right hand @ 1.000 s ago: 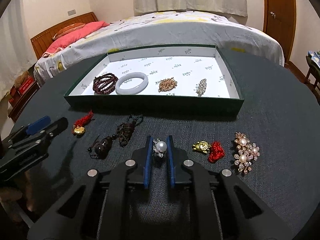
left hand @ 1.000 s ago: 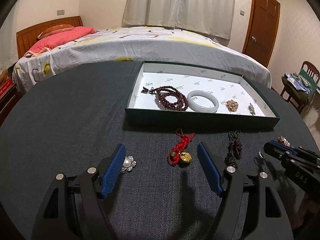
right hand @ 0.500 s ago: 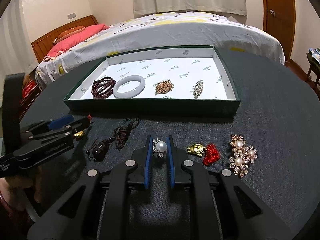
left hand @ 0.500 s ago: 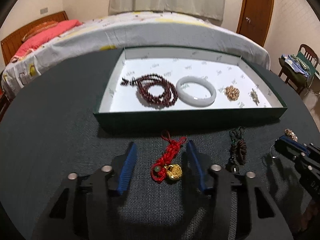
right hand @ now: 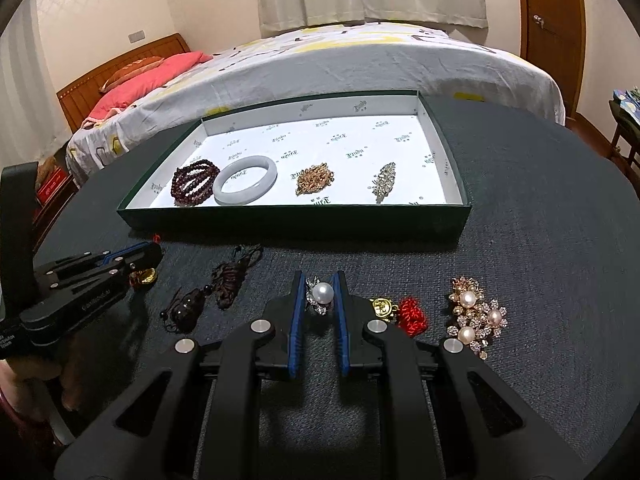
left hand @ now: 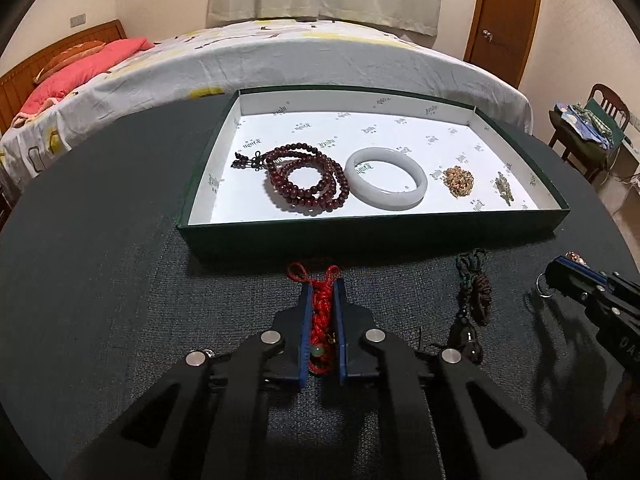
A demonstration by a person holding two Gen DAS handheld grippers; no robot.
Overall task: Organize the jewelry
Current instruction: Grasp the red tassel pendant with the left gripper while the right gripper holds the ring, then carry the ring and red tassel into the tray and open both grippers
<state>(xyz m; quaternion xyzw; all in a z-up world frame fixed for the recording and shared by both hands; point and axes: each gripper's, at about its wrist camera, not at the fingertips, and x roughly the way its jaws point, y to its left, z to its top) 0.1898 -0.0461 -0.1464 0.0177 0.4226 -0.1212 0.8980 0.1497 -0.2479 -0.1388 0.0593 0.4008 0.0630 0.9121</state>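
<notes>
The left gripper (left hand: 320, 292) is pinching the red knotted charm (left hand: 320, 312), its blue pads (left hand: 305, 320) pressing against the cord from both sides on the dark table (left hand: 100, 280), just in front of the green tray (left hand: 360, 232). A small green bead and a gold piece of the charm are showing between the fingers, and the red loop at its top is poking out toward the tray wall.

The right gripper (right hand: 319, 292) is closing on the pearl brooch (right hand: 320, 294), both blue pads (right hand: 297, 312) sitting against the brooch's sides, also in front of the tray (right hand: 296, 220) and nearer its middle.

Inside the tray, the dark red bead bracelet (left hand: 308, 182) is lying at the left end, touching the pale jade bangle (left hand: 386, 178) beside it. Further right in the tray, the gold chain cluster (left hand: 458, 180) and the silver leaf brooch (left hand: 504, 188) are resting apart from each other.

In front of the tray, between the two grippers, the dark brown knotted pendant (right hand: 224, 284) is lying on the table. To the right of the right gripper, and also in front of the tray, the gold and red charm (right hand: 400, 312) is sitting just beside the gripper's finger, and the large pearl flower brooch (right hand: 476, 316) is lying a little further right. Beyond the tray, a bed (left hand: 300, 52) is filling the background.
</notes>
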